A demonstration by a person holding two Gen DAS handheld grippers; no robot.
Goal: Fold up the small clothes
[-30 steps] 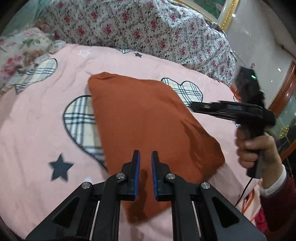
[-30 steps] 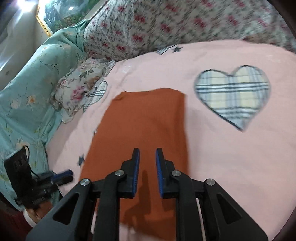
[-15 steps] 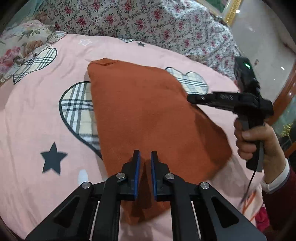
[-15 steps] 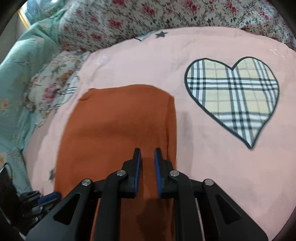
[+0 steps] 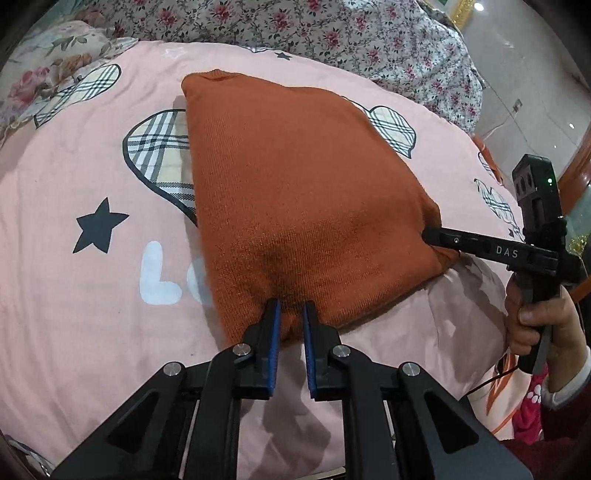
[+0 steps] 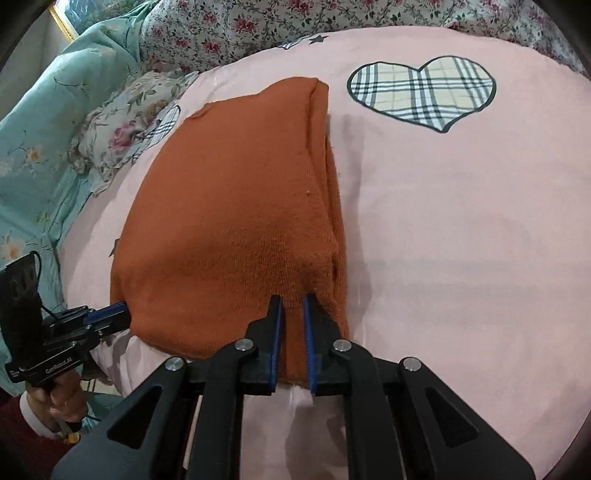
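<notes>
Sweater (image 5: 295,192) edges sat between the fingers of both our grippers. Our left gripper (image 5: 291,310) had its blue-padded fingers (image 5: 274,332) narrowly apart, with the near hem of the knit bunched into the gap between them; we could not tell whether the pads truly pinched it. Our right gripper (image 6: 293,304) stood the same way at the near right corner of the sweater (image 6: 236,206), fingers slightly apart with cloth rising between them, and again the grip itself was not clear to us. From the left camera we saw the right gripper (image 5: 430,236) from the side, its tip touching the sweater's right corner and the right hand (image 5: 535,325) wrapped round the handle. From the right camera we saw the left gripper (image 6: 120,308) touching the sweater's left near corner. The sweater, rust orange and folded into a long narrow shape, lay flat on a pink quilt (image 5: 74,288) printed with plaid hearts (image 6: 421,90) and dark stars (image 5: 98,227). Beyond the quilt lay floral bedding (image 5: 332,33), and at the left of the right view a teal cover (image 6: 33,155).
</notes>
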